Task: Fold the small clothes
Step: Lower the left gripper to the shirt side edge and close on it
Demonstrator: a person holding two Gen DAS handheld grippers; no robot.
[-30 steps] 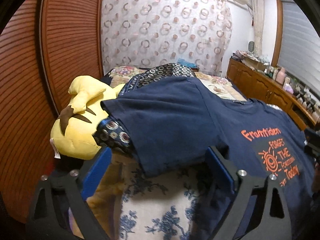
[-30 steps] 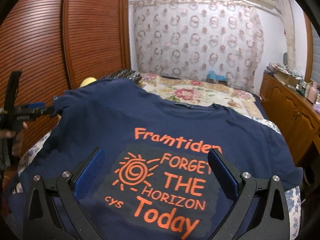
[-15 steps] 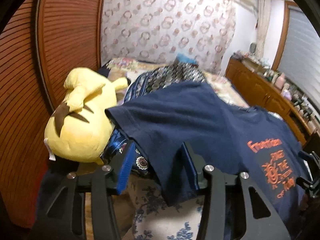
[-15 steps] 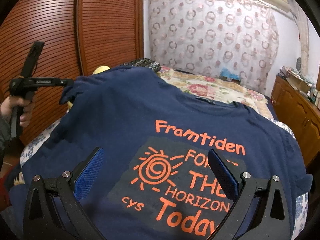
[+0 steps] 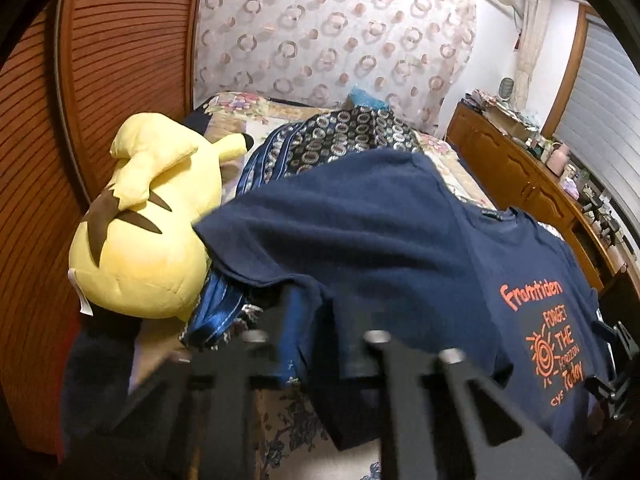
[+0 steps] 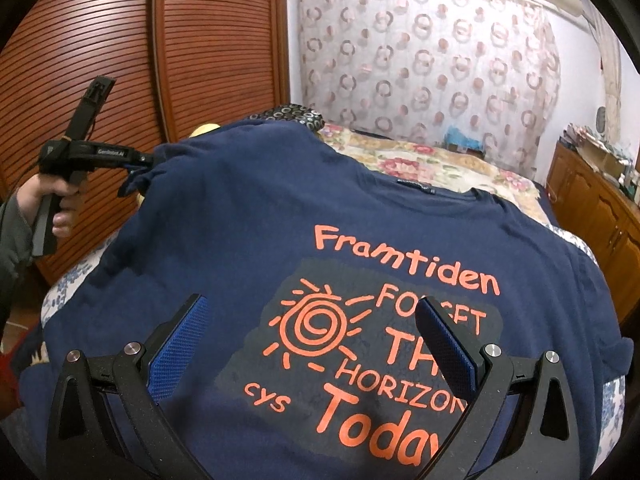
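Folding had barely begun — left gripper (image 6: 138, 159) clamped the navy printed cotton T-shirt's (image 6: 248, 216) sleeve, right gripper (image 6: 312, 344) fingers apart — body unfolded.

The left gripper (image 5: 316, 320) is smeared by motion blur in its own camera, so its blue pads melt into the sleeve hem of the navy T-shirt (image 5: 360, 240) and where they meet the cloth cannot be made out. That shirt covers most of the patterned blue garment (image 5: 340, 140) beneath it and the near side of the yellow plush toy (image 5: 144, 248), which in the right wrist view shows only as a sliver past the far shoulder. The print's last word runs behind the right gripper (image 6: 312, 340) at the bottom edge, and the collar label is too small to read.
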